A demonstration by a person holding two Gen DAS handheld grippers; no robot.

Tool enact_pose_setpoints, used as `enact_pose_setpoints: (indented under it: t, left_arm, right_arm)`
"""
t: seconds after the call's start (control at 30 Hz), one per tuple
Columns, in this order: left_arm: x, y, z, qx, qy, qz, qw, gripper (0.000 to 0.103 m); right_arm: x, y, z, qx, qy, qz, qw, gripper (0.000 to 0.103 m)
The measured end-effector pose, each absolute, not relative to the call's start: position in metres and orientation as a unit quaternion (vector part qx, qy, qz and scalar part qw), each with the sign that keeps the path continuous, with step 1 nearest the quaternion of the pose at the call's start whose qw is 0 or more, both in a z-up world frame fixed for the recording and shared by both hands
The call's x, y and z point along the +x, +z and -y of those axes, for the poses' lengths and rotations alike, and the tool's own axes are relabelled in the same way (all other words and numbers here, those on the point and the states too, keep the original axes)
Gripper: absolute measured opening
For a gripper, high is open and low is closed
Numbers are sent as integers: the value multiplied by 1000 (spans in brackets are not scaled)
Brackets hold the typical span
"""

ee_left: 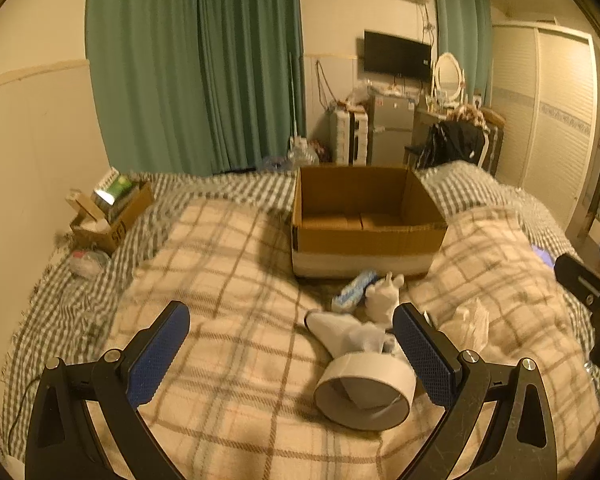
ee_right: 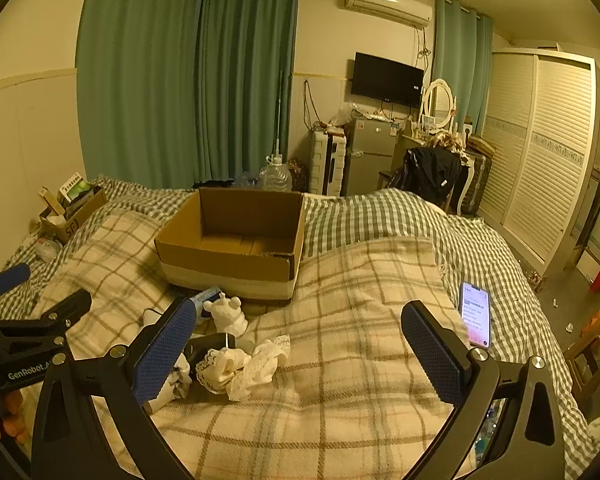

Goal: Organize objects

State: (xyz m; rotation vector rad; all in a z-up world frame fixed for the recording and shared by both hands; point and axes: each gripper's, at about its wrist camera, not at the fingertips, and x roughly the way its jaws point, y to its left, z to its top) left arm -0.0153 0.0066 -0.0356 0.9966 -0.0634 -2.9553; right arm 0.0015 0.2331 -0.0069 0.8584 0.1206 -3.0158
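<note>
An open, empty cardboard box (ee_left: 364, 216) stands on the plaid blanket; it also shows in the right wrist view (ee_right: 236, 236). In front of it lie a blue-white packet (ee_left: 354, 290), a white figurine (ee_left: 384, 296) (ee_right: 228, 314), a white sock (ee_left: 340, 334), a roll of white tape (ee_left: 364, 392) and a crumpled lace cloth (ee_right: 244, 364). My left gripper (ee_left: 292, 348) is open, low over the blanket, the tape roll near its right finger. My right gripper (ee_right: 300, 350) is open, the lace cloth just inside its left finger.
A lit phone (ee_right: 476, 314) lies on the blanket at the right. A small box of clutter (ee_left: 108, 212) sits by the left wall. Green curtains, a fridge, a television and a wardrobe (ee_right: 540, 152) stand beyond the bed.
</note>
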Motion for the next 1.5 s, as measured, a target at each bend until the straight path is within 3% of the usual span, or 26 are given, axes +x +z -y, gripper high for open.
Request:
enact_pose_setpoints:
  t: [0.23,0.57,0.63,0.7,0.73,0.93,1.03,1.5]
  left_arm:
    - [-26,-76,-12,381,-924,-5,-18,103]
    - [-38,-121,-42,450,-889,30,-79,103]
    - [-42,-129,-42,462,-882,27,-85,101]
    - [-43,-132,-43,469,-878,20,-97,92]
    - [-42,-133,-43,469,-877,17,-103,88]
    - [-34,-126,-44,454,-885,28,-102,88]
    - [-32,-118,-40,447,-889,29,-98,88]
    - [-19,-57,-25,391,-916,34,-84,87]
  right_arm:
    - [-14,-36,-235,316,-948,-39,8,103]
    - [-38,-74,-235,374,-926,-20,43,102]
    - [-46,-84,-229,398,-915,-23,61,93]
    - [-56,-96,-223,423,-902,-23,83,86]
    - [-62,-102,-220,435,-896,-23,90,78]
    - [-73,-124,-211,475,-871,-23,121,28]
    - [-69,-121,-211,468,-875,-23,124,16]
    - [-44,-44,-202,388,-912,-75,112,10]
